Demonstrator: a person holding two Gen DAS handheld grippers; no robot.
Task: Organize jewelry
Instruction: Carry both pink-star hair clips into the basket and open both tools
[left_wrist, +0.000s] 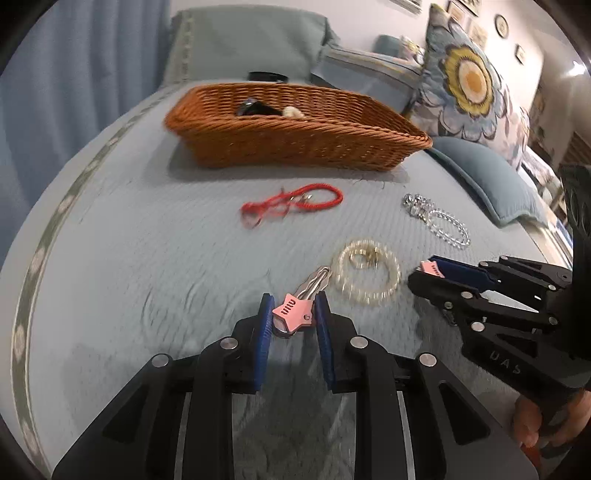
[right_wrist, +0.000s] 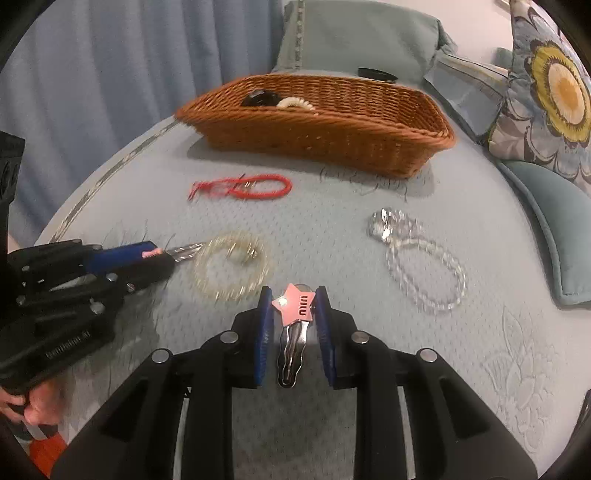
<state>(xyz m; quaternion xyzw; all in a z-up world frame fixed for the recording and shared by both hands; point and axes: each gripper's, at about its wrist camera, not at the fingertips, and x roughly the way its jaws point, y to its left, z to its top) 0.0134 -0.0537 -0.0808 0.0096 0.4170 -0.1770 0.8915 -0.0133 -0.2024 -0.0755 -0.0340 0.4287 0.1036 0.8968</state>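
Observation:
My left gripper (left_wrist: 293, 308) is shut on a pink star hair clip (left_wrist: 291, 311), its silver prong pointing forward. My right gripper (right_wrist: 293, 304) is shut on a second pink star hair clip (right_wrist: 296, 304), its prong pointing back toward the camera. On the light blue bedspread lie a red cord bracelet (left_wrist: 291, 205), a pale beaded bracelet (left_wrist: 367, 275) and a clear crystal bracelet (left_wrist: 437, 219). They also show in the right wrist view: the red cord (right_wrist: 242, 186), the pale beads (right_wrist: 232, 269), the crystal one (right_wrist: 421, 260). The wicker basket (left_wrist: 295, 142) holds a dark item and a cream item.
The basket (right_wrist: 325, 129) stands at the far side of the bed. A floral cushion (left_wrist: 467, 85) and a blue pillow (left_wrist: 487, 177) lie at the right. A blue curtain (right_wrist: 110, 66) hangs at the left. The bed's edge runs along the left.

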